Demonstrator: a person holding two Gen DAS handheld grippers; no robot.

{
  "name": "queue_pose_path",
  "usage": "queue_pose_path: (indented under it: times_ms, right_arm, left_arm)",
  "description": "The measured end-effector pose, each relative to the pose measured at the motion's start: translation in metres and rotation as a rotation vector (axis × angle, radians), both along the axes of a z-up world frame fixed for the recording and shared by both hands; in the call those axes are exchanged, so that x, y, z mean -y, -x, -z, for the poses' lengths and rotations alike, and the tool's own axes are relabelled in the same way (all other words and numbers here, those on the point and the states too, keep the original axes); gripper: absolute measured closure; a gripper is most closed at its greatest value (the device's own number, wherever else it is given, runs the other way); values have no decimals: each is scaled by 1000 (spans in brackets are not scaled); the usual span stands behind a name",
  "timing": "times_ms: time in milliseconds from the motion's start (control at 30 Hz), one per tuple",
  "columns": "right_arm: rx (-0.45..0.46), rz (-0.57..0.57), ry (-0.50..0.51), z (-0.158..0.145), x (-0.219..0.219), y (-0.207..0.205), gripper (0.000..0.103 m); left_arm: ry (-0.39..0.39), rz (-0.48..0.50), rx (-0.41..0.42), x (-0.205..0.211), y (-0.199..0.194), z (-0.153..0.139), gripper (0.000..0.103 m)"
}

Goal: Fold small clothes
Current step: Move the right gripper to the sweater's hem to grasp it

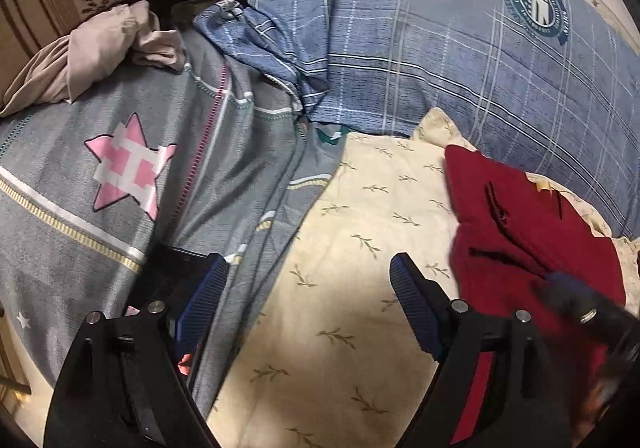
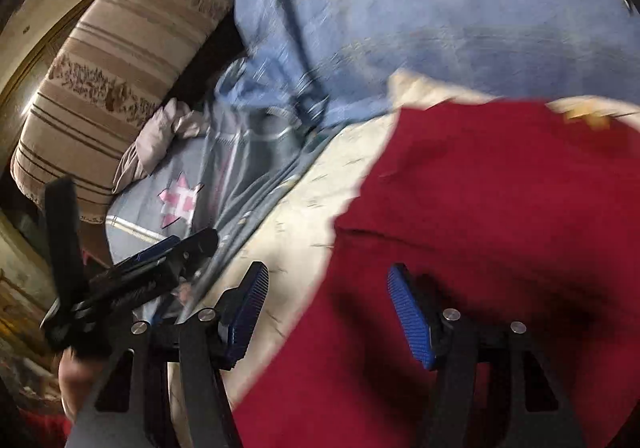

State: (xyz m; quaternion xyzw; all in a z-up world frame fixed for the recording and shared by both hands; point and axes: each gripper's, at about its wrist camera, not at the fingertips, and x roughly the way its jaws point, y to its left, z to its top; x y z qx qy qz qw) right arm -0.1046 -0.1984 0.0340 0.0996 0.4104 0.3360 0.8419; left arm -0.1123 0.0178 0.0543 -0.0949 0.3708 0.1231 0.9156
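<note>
- Left tongs (image 1: 310, 300) gape wide over the cream leaf-print sheet (image 1: 360, 232), holding nothing.
- Right tongs (image 2: 328, 314) stand equally wide, empty, one finger above the red garment (image 2: 500, 208).
- Only the left view shows that garment's pocket slit; the right view is blurred.

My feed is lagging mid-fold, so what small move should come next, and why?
Probably ease the right claw down onto the near edge of the red garment and close. Both claws are open and hold nothing, and the garment lies rumpled on the cream sheet, mostly under the right claw. The left claw hangs over bare sheet.
</note>
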Motion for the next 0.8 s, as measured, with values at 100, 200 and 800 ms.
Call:
queue_pose_path:
  times_ms: [100,200,800]
  right_arm:
    - [47,158,51,-7,38,-3,38]
    - [0,246,77,7,54,-22,39]
    - [-63,410,259,-10,141,71,32]
  left_arm:
    - [-7,21,-2,9,-2,1,19]
    - [-23,49,-21,20,-4,6,19]
    - [-4,221,-61,68,21,19,19]
